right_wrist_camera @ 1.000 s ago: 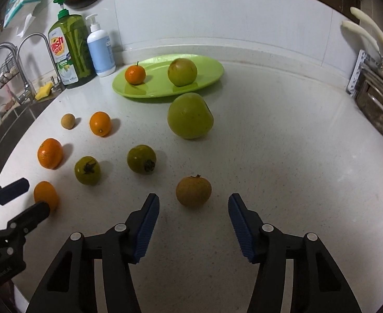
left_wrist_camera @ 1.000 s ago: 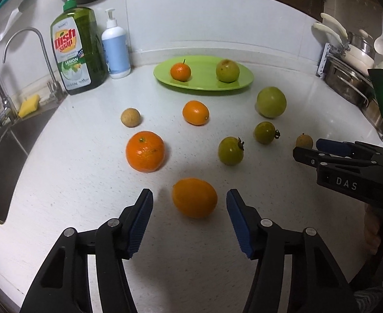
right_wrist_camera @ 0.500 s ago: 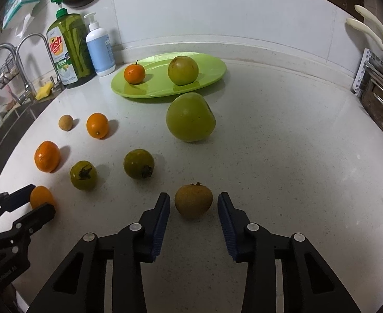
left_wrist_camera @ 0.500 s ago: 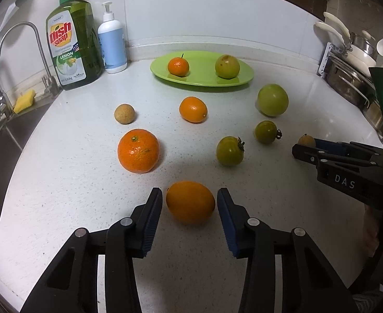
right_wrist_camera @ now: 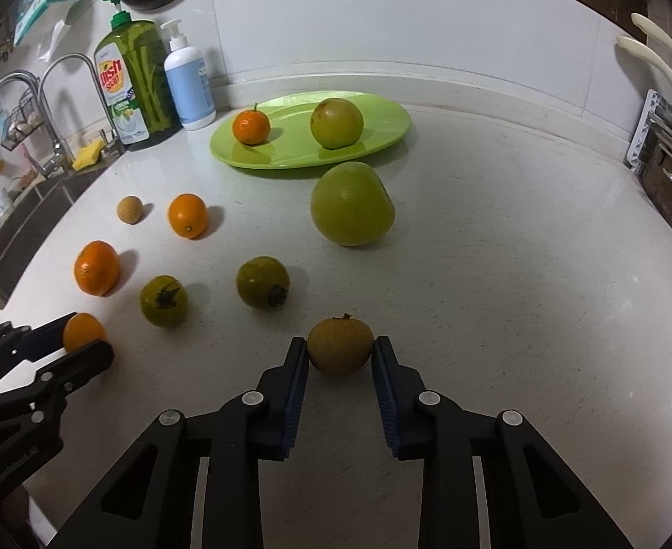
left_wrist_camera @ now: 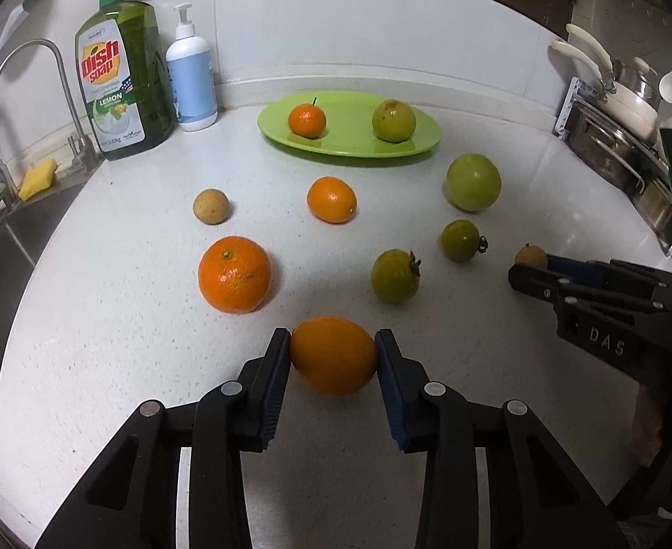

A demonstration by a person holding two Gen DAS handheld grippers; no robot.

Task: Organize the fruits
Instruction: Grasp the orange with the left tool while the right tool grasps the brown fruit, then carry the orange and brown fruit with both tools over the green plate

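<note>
counter: white | on it: green plate, loose oranges, green fruits, soap bottles

Black left gripper, blue-padded jaws, silver screws

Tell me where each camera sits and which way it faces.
Left wrist: sits on the left tongs, facing the back wall over the counter; its own fingers clamp an orange, and the right tongs show at right.
Right wrist: sits on the right tongs, facing the same wall; its fingers clamp a brown fruit, and the left tongs show at left.
Shared: green plate, soap bottle.
</note>
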